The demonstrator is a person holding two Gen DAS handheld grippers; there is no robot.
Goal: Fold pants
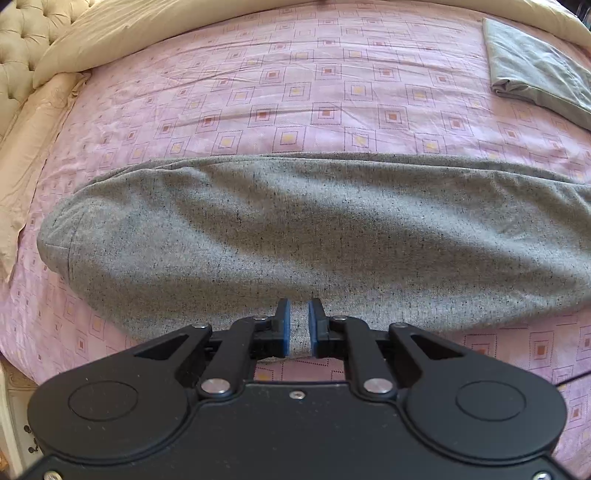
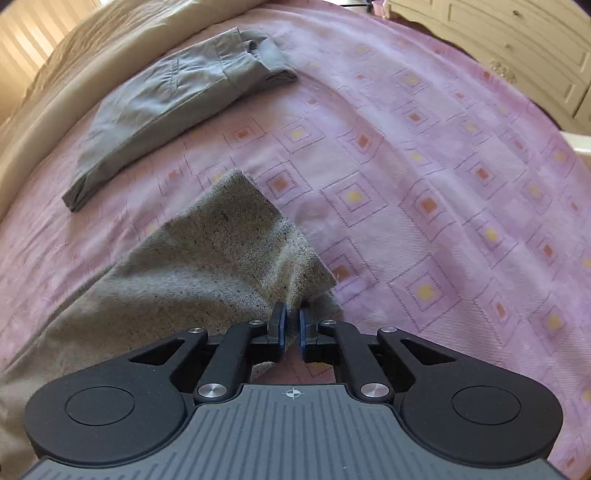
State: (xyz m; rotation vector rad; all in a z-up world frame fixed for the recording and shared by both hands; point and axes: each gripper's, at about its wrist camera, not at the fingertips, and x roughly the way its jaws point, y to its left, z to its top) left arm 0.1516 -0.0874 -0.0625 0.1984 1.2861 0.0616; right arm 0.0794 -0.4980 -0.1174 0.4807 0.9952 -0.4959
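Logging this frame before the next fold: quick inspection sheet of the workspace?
Surface: bed with pink patterned sheet, lightly creased.
Job's things: grey speckled pants laid across the bed, one end lifted.
Clutter: folded grey garment beyond the pants, apart from them.
Grippers: left gripper jaws pinch the pants' near edge; right gripper jaws closed on the bunched corner.
Cables: thin dark cable at bed edge.
Surroundings: beige duvet, tufted headboard, cream dresser.
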